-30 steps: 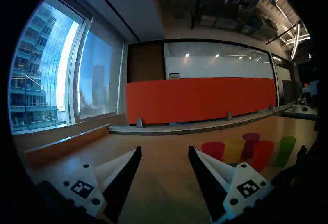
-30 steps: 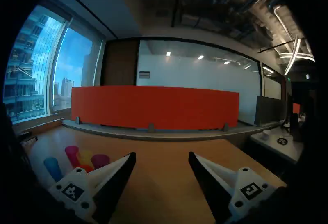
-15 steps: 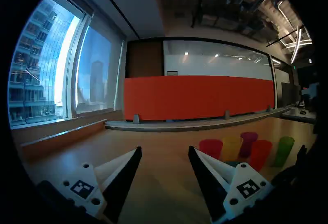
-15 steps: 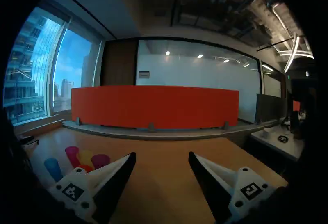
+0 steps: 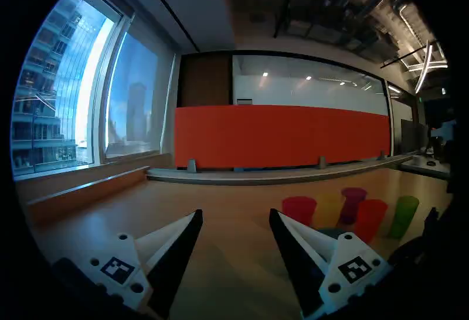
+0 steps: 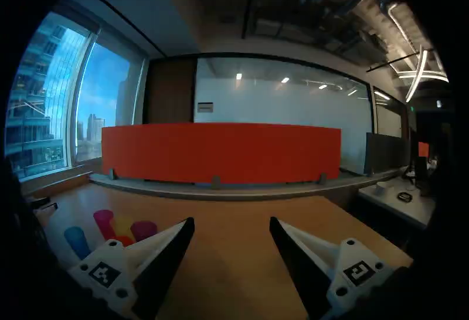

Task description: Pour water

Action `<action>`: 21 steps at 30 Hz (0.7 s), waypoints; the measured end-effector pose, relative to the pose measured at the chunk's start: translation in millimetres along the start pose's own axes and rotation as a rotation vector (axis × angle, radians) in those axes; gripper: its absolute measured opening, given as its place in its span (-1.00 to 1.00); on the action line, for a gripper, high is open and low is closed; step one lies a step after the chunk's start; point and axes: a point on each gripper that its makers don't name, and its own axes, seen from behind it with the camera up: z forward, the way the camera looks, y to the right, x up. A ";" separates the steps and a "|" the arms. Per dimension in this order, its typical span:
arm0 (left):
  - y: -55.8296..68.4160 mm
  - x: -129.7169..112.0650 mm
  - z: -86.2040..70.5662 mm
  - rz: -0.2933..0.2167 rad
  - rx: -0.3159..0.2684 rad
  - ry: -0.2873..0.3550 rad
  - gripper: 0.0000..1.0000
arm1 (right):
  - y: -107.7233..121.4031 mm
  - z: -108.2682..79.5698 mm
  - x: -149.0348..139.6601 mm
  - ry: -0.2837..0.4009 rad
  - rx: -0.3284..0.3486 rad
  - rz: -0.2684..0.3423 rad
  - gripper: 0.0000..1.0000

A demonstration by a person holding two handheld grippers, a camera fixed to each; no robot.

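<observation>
Several coloured plastic cups stand upright in a cluster on the wooden table (image 5: 234, 203). In the left gripper view I see a red cup (image 5: 299, 210), a yellow cup (image 5: 329, 209), a purple cup (image 5: 353, 203), an orange-red cup (image 5: 370, 218) and a green cup (image 5: 405, 215), all to the right of my left gripper (image 5: 234, 217), which is open and holds nothing. In the right gripper view a blue cup (image 6: 77, 241), a pink cup (image 6: 104, 222), a yellow cup (image 6: 123, 225) and a purple cup (image 6: 143, 229) sit to the left of my open right gripper (image 6: 230, 225).
An orange divider panel (image 6: 220, 152) runs along the table's far edge. Tall windows (image 5: 64, 103) line the left side. Another desk (image 6: 401, 200) with small objects stands to the right, past the table's edge.
The left gripper view has tipped slightly, so the cups and divider sit a little lower and further left. The right gripper view is nearly unchanged. Both grippers stay open.
</observation>
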 end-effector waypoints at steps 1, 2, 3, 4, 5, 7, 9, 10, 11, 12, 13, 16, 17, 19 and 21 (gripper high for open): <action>0.0 0.0 0.0 0.000 -0.001 0.000 0.67 | -0.1 -0.2 0.2 0.001 0.000 -0.001 0.99; 0.0 -0.1 0.0 0.000 -0.001 0.000 0.67 | -0.1 -0.4 0.5 0.001 0.000 -0.001 0.99; -0.1 0.0 0.0 0.000 -0.001 0.000 0.68 | 0.0 -0.7 0.8 0.002 0.000 -0.001 0.98; -0.1 0.0 0.0 0.000 -0.001 0.000 0.67 | 0.2 -1.1 1.2 0.002 0.000 -0.001 0.98; -0.3 0.1 -0.1 0.000 -0.002 0.000 0.67 | 0.5 -1.6 1.6 0.002 0.001 -0.001 0.98; -0.3 0.2 -0.3 0.000 -0.002 0.000 0.67 | 1.9 -2.3 1.6 0.003 -0.001 -0.001 0.98; -0.3 0.2 -0.7 0.001 -0.003 -0.001 0.67 | 3.7 -3.0 1.3 0.004 -0.002 -0.001 0.98; -0.4 0.2 -0.9 0.001 -0.003 -0.001 0.67 | 4.7 -3.4 1.0 0.004 -0.003 -0.001 0.98; -0.5 0.2 -1.1 0.001 -0.004 -0.001 0.67 | 5.8 -3.9 0.6 0.003 -0.004 -0.001 0.98; -0.5 0.2 -1.1 0.001 -0.004 -0.001 0.67 | 6.6 -4.3 0.3 0.004 -0.005 0.001 0.98; -0.5 0.2 -1.0 0.002 -0.004 -0.001 0.67 | 7.3 -4.7 0.0 0.006 -0.005 0.004 0.98; -0.5 0.2 -0.6 0.002 -0.004 -0.002 0.67 | 8.9 -5.9 -0.9 0.012 -0.003 0.014 0.98; -0.6 0.3 -0.6 0.002 -0.004 -0.002 0.67 | 9.4 -6.4 -1.3 0.015 -0.001 0.017 0.98; -0.8 0.4 -0.7 0.003 -0.004 -0.002 0.67 | 9.7 -7.4 -2.0 0.022 0.005 0.021 0.98; -1.0 0.3 -0.9 0.003 -0.003 -0.002 0.67 | 9.8 -8.5 -2.4 0.030 0.012 0.025 0.98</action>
